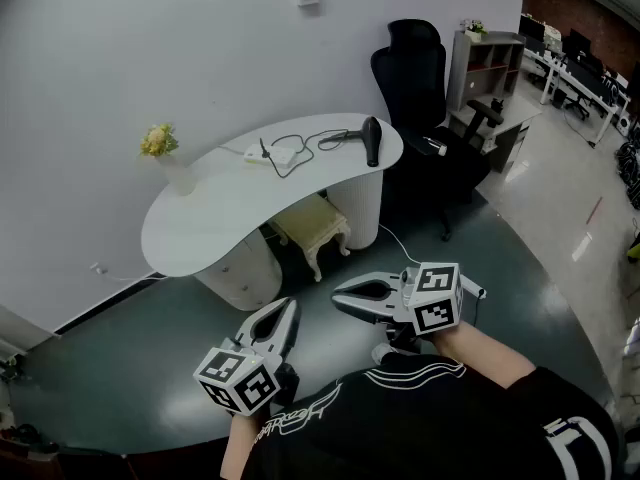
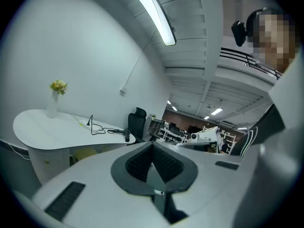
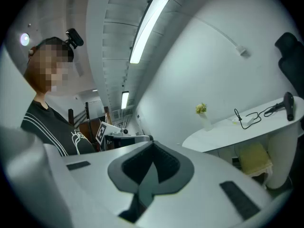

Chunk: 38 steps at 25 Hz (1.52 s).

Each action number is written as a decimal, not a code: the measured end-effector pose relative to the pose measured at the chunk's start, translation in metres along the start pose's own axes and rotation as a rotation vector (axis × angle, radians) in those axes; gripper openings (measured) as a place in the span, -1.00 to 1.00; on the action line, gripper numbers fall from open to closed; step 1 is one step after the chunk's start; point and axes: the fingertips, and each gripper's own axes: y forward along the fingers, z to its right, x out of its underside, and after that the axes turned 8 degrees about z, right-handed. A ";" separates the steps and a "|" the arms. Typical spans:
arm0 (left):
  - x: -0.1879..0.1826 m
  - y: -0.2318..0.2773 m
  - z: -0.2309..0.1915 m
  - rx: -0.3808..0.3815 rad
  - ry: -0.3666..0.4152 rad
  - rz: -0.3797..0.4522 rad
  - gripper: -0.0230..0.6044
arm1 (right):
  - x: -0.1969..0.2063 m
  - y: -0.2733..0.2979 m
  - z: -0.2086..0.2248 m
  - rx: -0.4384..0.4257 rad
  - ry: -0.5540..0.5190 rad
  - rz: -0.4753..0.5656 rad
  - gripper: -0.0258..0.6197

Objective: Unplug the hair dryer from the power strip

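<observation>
Though far from desk (image 1: 200, 218), left gripper (image 1: 287, 314), right gripper (image 1: 343, 297) seemingly level

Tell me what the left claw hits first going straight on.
Nothing close; the line runs just past the table's hair dryer end, probably to the black office chair. Depth is unclear.

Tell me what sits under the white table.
A cream stool stands under the table, between a white cabinet and a ribbed white pedestal. The table covers the stool's back half and whatever lies behind it.
</observation>
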 end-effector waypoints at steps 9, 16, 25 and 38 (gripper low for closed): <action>-0.004 -0.012 -0.008 0.009 -0.003 0.010 -0.92 | 0.001 0.011 -0.006 0.010 0.023 0.018 -0.93; -0.010 -0.023 -0.023 0.001 -0.013 0.019 -0.92 | 0.003 0.027 -0.006 0.010 0.051 -0.003 -0.93; -0.017 -0.021 -0.059 -0.036 -0.018 0.025 -0.92 | -0.002 0.049 0.016 0.004 0.074 -0.010 -0.93; -0.026 0.038 -0.132 -0.083 -0.023 0.019 -0.92 | -0.014 0.095 0.112 -0.046 0.173 -0.011 -0.93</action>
